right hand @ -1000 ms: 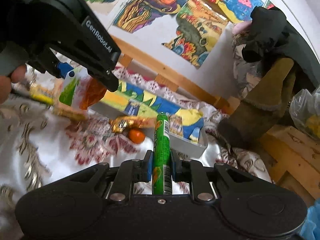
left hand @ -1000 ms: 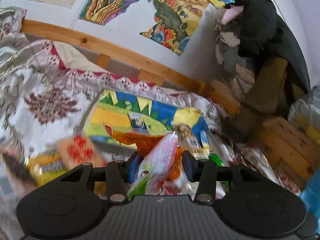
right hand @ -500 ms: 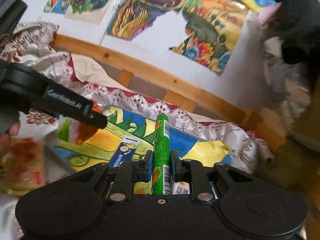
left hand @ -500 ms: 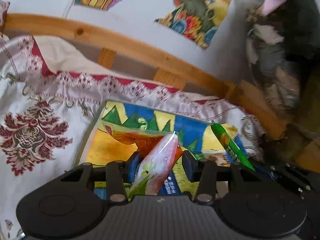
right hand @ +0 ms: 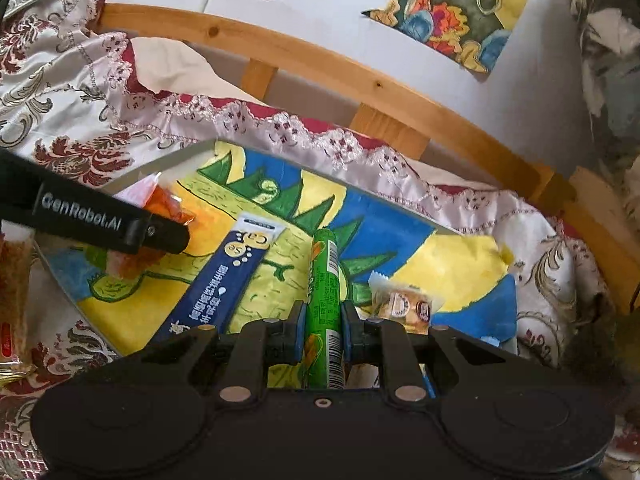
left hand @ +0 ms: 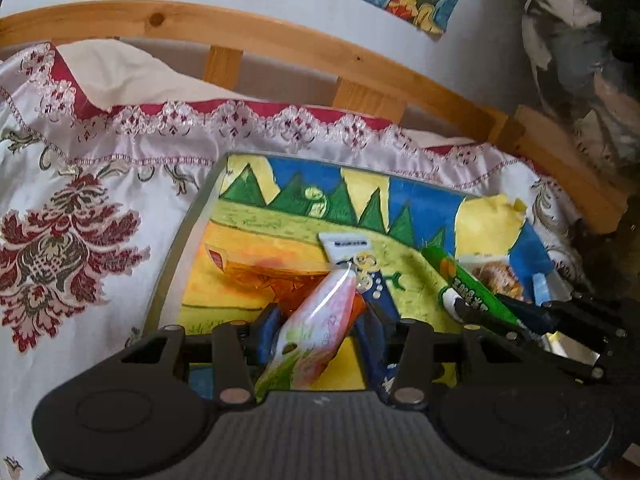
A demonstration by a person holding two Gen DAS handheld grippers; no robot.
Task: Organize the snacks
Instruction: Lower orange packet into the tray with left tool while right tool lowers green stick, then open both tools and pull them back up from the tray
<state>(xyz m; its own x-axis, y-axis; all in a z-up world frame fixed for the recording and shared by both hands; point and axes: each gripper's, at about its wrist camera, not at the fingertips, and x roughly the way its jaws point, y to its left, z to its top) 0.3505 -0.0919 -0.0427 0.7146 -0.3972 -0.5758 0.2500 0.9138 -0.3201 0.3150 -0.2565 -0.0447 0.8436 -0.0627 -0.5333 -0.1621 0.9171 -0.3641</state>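
- A shallow grey-rimmed tray (left hand: 188, 216) lined with a bright painted drawing lies on a glossy white bedspread with maroon floral patterns (left hand: 60, 240).
- Behind it runs a curved pine bed rail (left hand: 280, 40); colourful paintings (right hand: 452, 12) hang on the white wall.
- The left gripper (left hand: 316, 328) pinches a pink-and-green plastic snack packet (left hand: 316, 320) over the tray.
- The right gripper (right hand: 323, 332) clamps a slim green snack tube (right hand: 326, 280) above the tray.
- A dark blue stick sachet (right hand: 224, 284) and a small clear-wrapped pastry (right hand: 404, 304) rest inside.

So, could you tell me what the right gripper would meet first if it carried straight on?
Probably the painted floor of the grey tray; the right gripper holds its green stick pack angled down at it.
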